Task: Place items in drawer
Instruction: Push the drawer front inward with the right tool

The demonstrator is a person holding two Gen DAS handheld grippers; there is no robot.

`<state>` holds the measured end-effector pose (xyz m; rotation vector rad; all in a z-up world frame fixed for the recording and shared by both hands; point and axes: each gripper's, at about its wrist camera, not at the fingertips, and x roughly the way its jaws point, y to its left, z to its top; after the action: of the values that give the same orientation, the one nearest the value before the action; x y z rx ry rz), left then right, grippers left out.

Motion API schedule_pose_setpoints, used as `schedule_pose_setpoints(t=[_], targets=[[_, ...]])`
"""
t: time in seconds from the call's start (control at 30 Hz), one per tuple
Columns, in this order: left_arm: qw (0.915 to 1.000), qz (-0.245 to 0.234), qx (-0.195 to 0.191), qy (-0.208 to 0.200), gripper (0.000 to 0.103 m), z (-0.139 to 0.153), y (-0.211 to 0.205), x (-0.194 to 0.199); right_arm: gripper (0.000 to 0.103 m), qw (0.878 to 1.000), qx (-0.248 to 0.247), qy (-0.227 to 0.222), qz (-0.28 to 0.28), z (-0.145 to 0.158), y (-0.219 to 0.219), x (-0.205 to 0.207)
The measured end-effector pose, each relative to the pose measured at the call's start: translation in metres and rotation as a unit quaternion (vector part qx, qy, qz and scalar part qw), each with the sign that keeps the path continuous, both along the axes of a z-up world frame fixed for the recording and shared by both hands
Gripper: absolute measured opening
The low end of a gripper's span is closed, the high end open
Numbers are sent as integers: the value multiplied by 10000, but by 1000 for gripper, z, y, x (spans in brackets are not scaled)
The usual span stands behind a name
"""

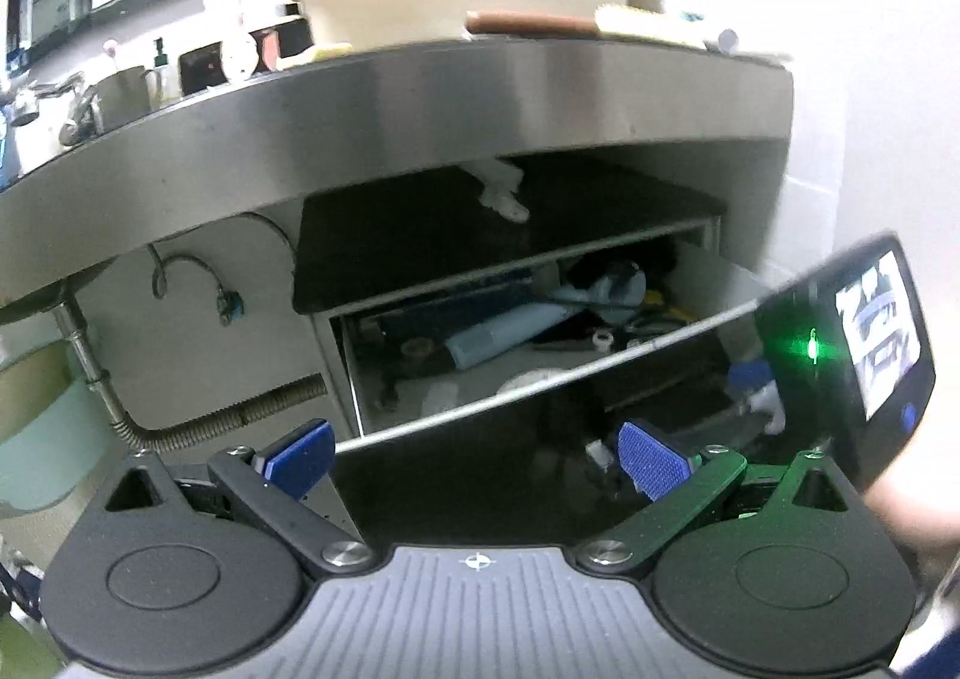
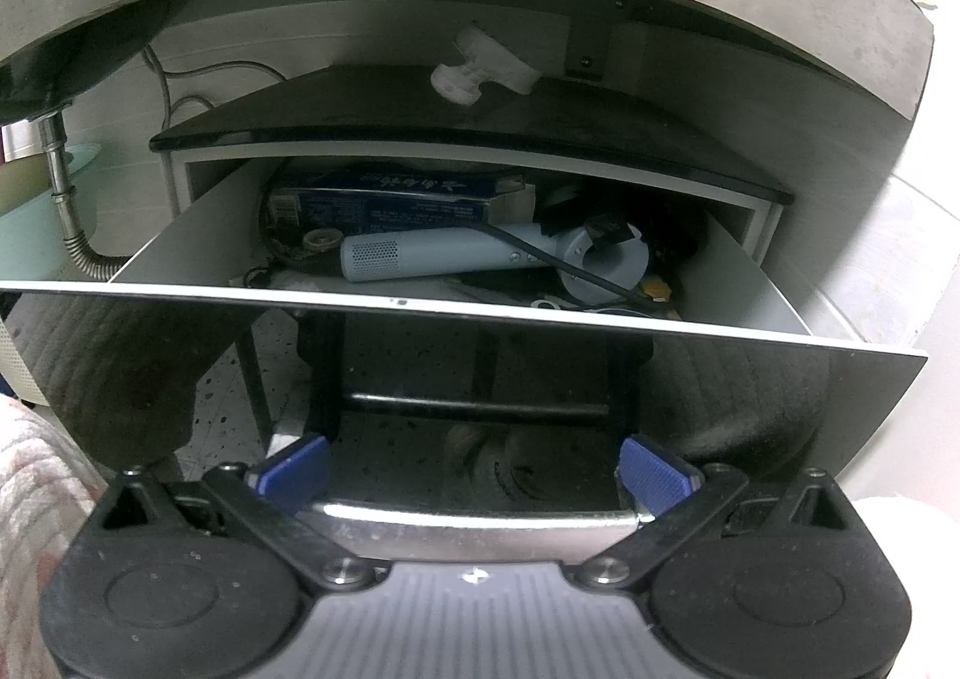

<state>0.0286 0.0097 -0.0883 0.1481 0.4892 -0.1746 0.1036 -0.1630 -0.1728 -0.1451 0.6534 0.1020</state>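
A steel counter (image 1: pixel 456 79) spans the room against white tiled walls (image 1: pixel 870 97), with a corrugated drain hose (image 1: pixel 228 421) and speckled floor (image 2: pixel 240 409) beneath it.

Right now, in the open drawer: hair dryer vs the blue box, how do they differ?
The hair dryer is pale blue and rounded, with a grille at one end; the blue box is dark blue, flat-sided and printed. The dryer lies nearer the drawer front, the box behind it toward the back. Both lie lengthwise across the drawer.

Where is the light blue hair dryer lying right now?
In the right wrist view the hair dryer lies inside the open drawer, centre, just in front of the dark blue box.
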Motion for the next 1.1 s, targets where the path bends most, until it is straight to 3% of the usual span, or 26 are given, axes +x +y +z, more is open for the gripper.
schedule_pose_setpoints(t=[0.33,0.6,1.1], targets=[[9989,190,-361,228,102,24,5,5,103,10000,-8,23,-3,1,0,1],[9985,350,-351,237,102,31,5,4,103,10000,-17,60,-8,1,1,3],[9926,1148,-386,43,102,37,25,-1,103,9999,-30,135,-23,1,1,13]])
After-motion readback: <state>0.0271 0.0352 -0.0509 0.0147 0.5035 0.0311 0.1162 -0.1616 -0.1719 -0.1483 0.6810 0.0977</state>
